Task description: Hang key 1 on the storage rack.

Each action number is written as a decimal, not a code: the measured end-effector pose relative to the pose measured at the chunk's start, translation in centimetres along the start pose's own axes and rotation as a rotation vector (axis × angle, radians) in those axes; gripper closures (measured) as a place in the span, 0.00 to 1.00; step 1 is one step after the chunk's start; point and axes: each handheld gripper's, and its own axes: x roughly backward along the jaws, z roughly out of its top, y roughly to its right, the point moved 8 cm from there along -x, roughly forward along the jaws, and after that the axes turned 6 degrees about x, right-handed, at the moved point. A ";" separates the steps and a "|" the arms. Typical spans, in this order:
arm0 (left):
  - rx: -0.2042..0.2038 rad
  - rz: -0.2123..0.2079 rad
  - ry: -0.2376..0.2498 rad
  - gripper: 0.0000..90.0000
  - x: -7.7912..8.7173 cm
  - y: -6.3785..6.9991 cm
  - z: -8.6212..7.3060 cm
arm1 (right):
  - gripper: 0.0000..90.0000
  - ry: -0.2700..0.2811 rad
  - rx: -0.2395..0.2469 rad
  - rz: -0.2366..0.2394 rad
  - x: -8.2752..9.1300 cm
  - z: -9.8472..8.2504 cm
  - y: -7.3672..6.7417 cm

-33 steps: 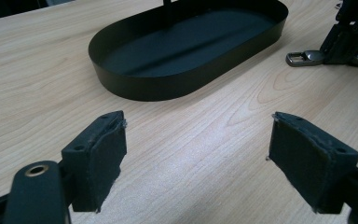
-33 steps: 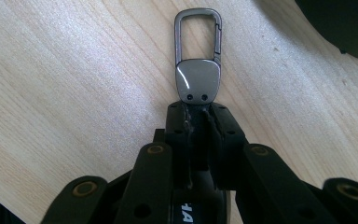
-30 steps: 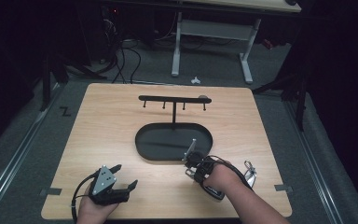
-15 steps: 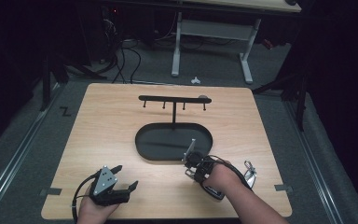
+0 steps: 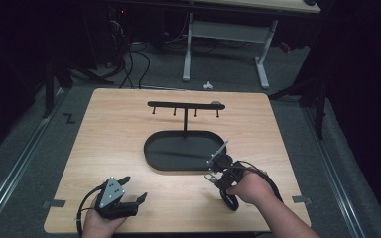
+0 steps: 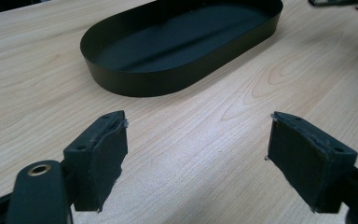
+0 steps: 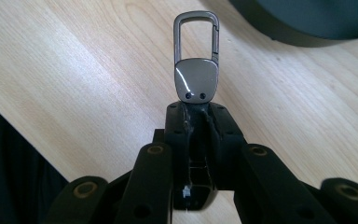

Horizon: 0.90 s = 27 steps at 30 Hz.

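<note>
You are holding a metal clip (image 7: 196,60) in your right gripper (image 7: 196,112): its jaws are pressing together on the clip's lower end, and the snap loop is sticking out past the tips, above the table (image 7: 74,70). In the high view the right gripper (image 5: 217,166) is hovering just beside the near right rim of the black tray (image 5: 154,156). The pick-up looks done; hanging the clip on the hook rack (image 5: 184,105), which is standing behind the tray, probably remains. Your left gripper (image 6: 196,154) is resting near the table's front edge with its jaws spread and nothing between them.
</note>
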 end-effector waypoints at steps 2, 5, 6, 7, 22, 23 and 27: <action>0.001 0.006 0.009 0.23 0.0 0.0 0.1 | 0.89 0.019 -0.017 -0.001 0.7 -0.2 0.1; 0.003 0.011 0.012 0.22 0.0 -0.1 0.1 | 0.89 0.049 -0.026 -0.002 1.6 -0.2 0.3; 0.005 0.013 0.013 0.22 0.0 -0.1 0.0 | 0.89 0.059 -0.024 -0.002 1.9 -0.2 0.4; 0.005 0.014 0.012 0.22 0.1 -0.2 0.0 | 0.89 0.063 -0.034 -0.004 2.2 -0.3 0.3; 0.001 0.013 0.009 0.22 0.2 -0.3 -0.2 | 0.89 0.132 -0.031 -0.040 5.2 0.6 1.4; 0.001 0.011 0.008 0.22 0.2 -0.3 -0.2 | 0.89 0.135 -0.037 -0.040 5.4 0.8 1.4; 0.002 0.010 0.008 0.22 0.2 -0.3 -0.2 | 0.89 0.132 -0.026 -0.050 5.7 1.2 1.5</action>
